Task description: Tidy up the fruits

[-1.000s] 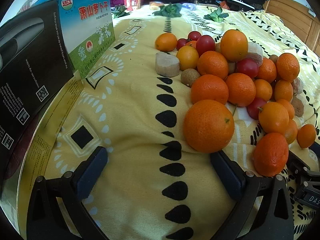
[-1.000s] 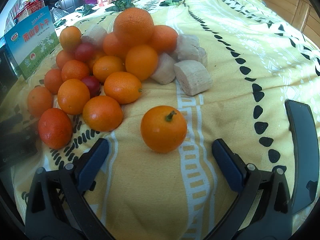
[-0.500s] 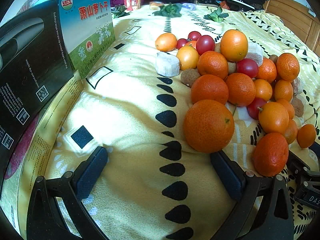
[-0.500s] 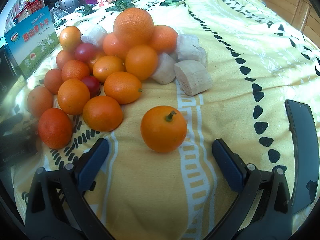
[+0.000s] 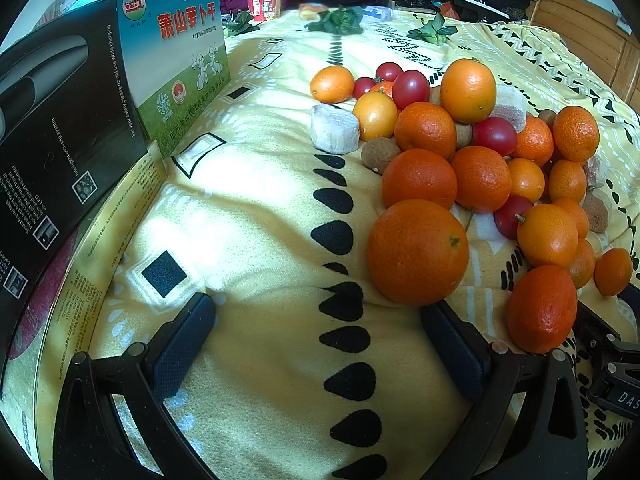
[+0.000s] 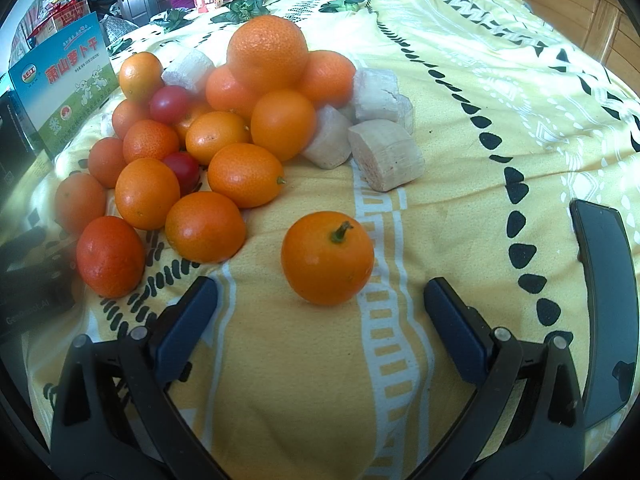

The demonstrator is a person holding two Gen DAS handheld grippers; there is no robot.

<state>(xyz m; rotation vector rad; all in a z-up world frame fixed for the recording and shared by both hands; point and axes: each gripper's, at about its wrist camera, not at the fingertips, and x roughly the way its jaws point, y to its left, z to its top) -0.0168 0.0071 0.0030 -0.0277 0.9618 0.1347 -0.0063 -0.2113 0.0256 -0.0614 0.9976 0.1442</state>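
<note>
Right gripper (image 6: 320, 312) sitting wide open, framing lone stemmed orange citrus (image 6: 327, 258) for pickup; left gripper (image 5: 318, 334) gaping, empty, beside pile.

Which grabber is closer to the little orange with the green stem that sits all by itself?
Right. The right gripper has its open jaws either side of the stemmed orange, just short of it. The left gripper is open by the big orange across the pile.

Green-blue box (image 5: 176, 60): big red Chinese chars 萧山萝卜干, red logo w/ 钱江 top left. Black box (image 5: 60, 128): small white Eng. print, "anti-clip system" legible, rest too tiny. Black gear (image 5: 620, 392) at right edge: "DAS", cut off.
</note>
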